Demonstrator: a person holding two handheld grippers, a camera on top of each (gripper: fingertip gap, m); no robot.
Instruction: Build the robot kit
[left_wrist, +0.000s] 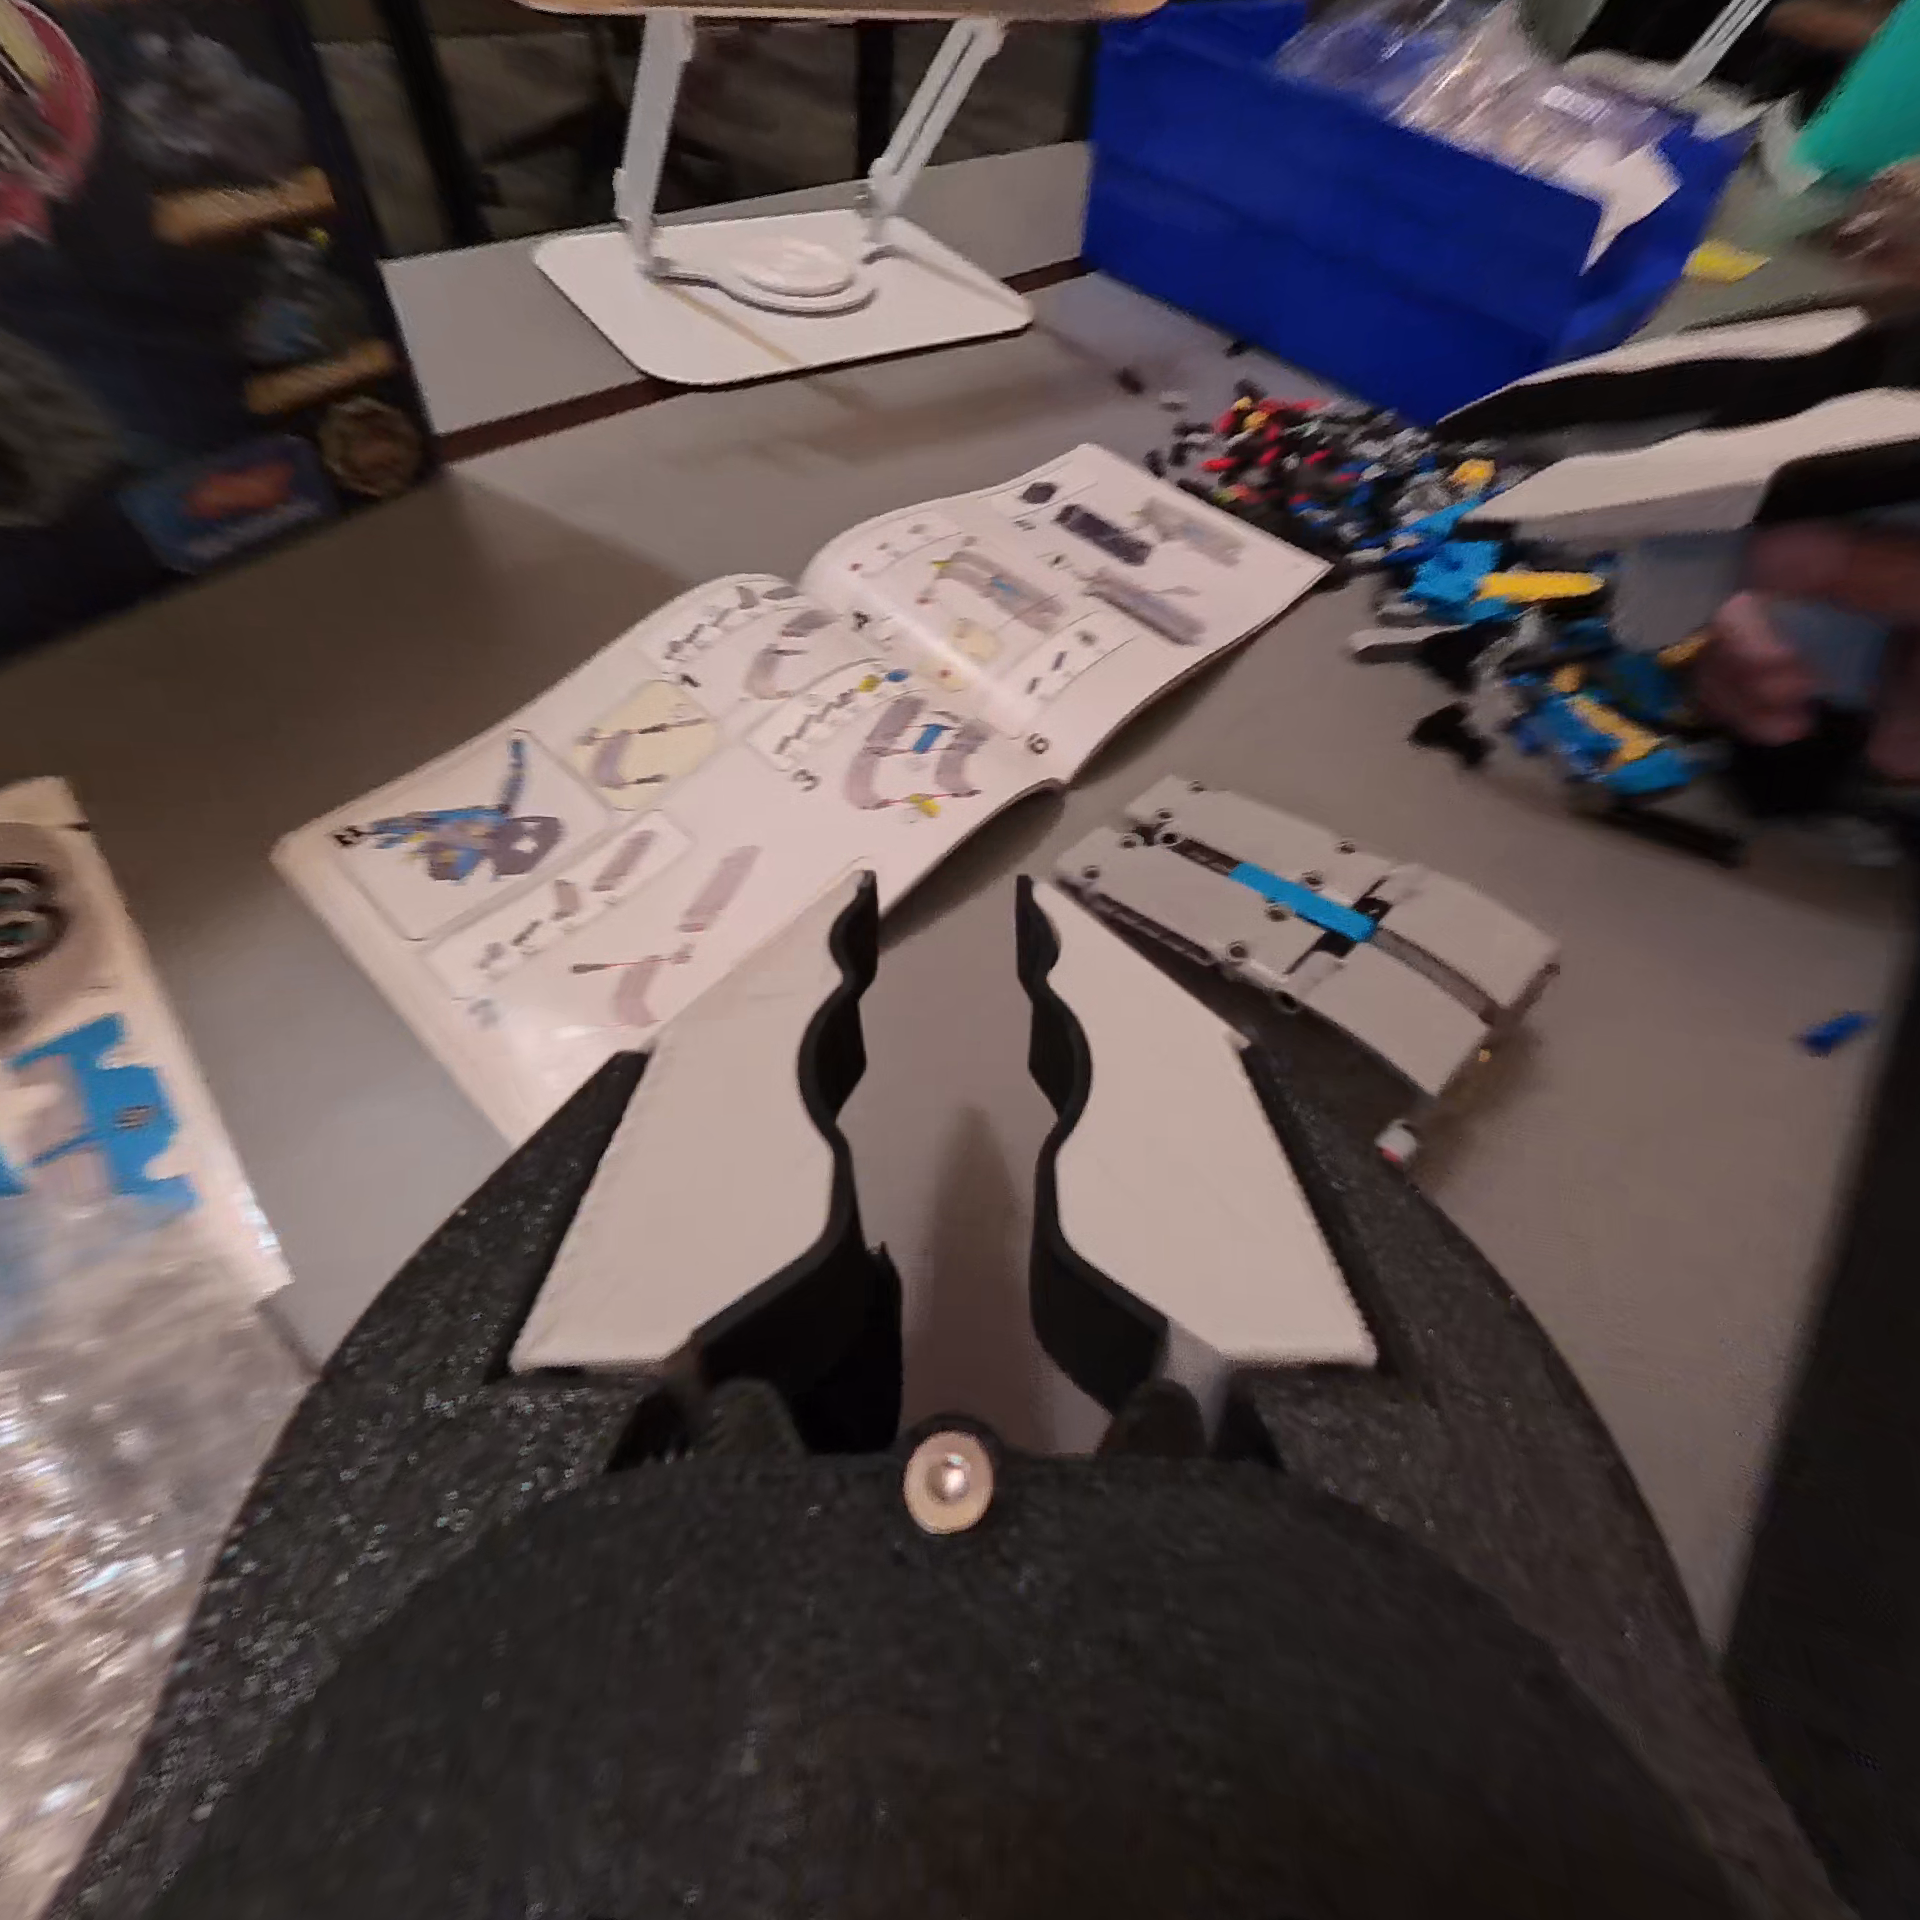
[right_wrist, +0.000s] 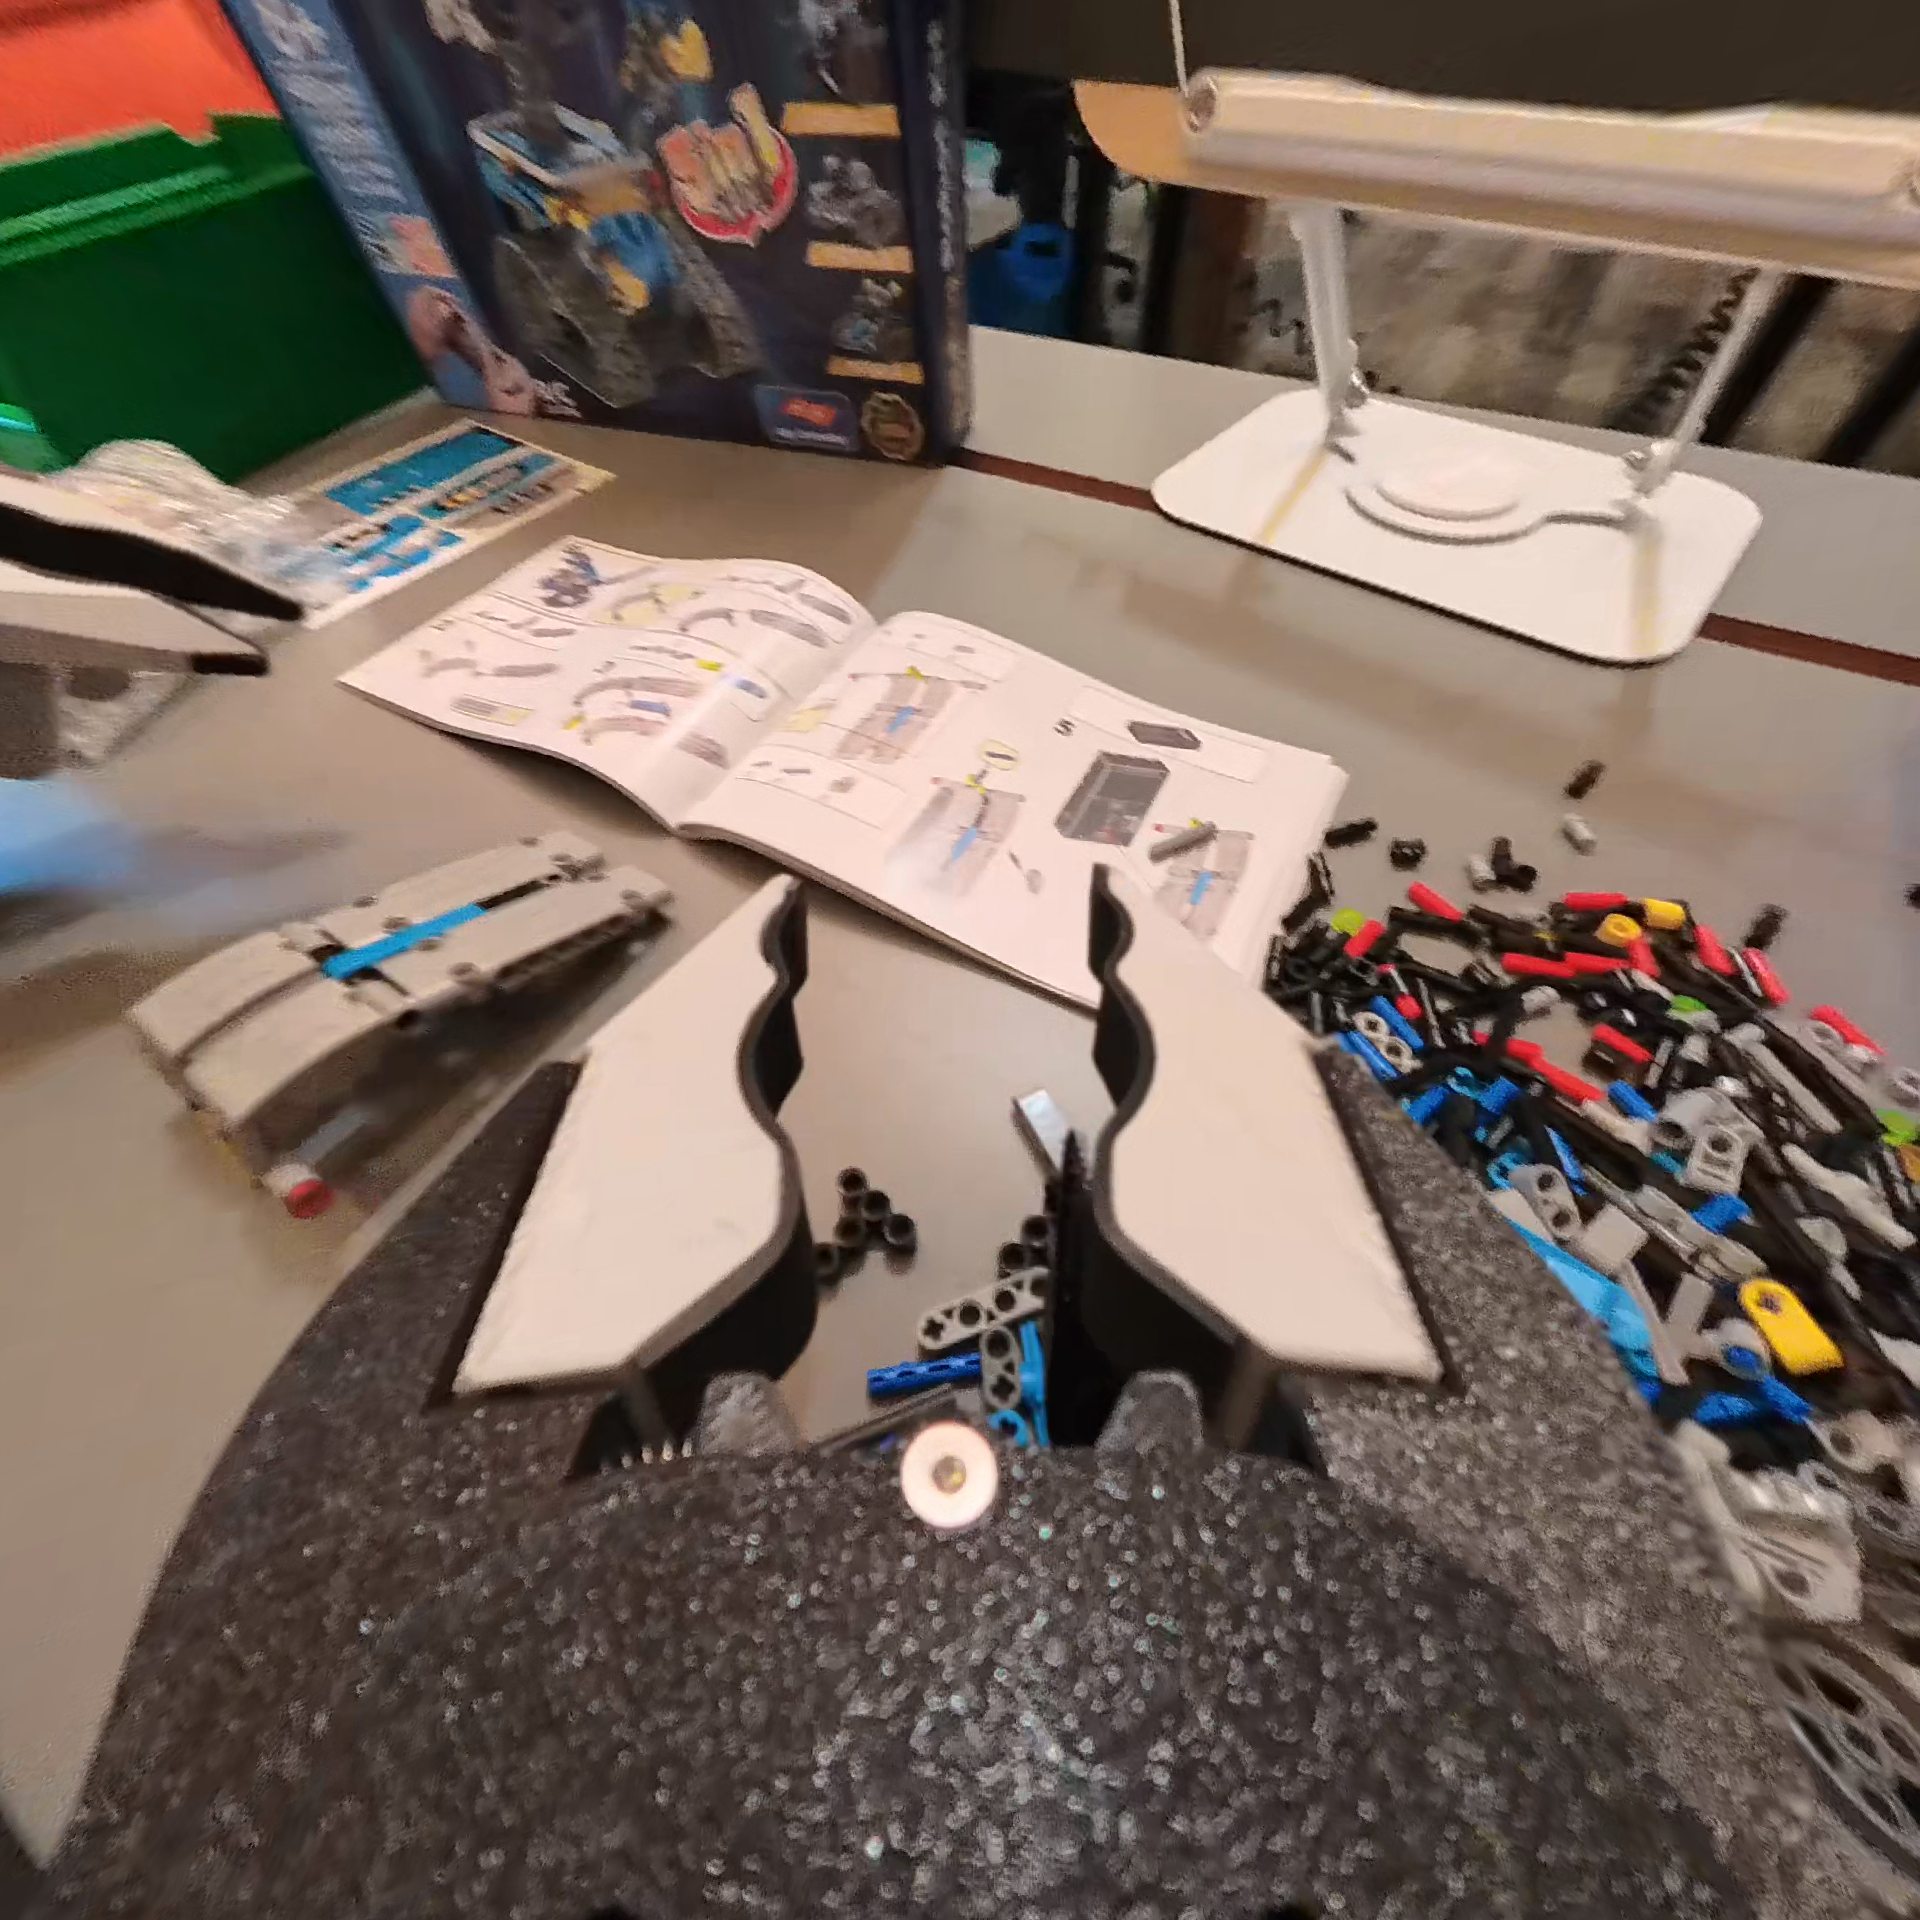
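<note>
My left gripper (left_wrist: 945, 894) is open and empty above the grey table, its tips at the near edge of an open instruction booklet (left_wrist: 790, 727). A grey built panel with a blue strip (left_wrist: 1309, 925) lies just right of it. My right gripper (right_wrist: 948, 904) is open and empty, over the left edge of a pile of small loose building parts (right_wrist: 1621, 1122); a few black and blue parts lie between its fingers on the table. The booklet (right_wrist: 852, 748) lies ahead of it and the grey panel (right_wrist: 395, 966) to its left. Each gripper shows at the edge of the other's view.
A white lamp base (left_wrist: 779, 281) (right_wrist: 1455, 520) stands at the back. A printed toy box (right_wrist: 665, 229) and a green bin (right_wrist: 177, 301) are at the back left, a blue bin (left_wrist: 1351, 208) with plastic bags at the back right. A sticker sheet (right_wrist: 447, 509) lies left.
</note>
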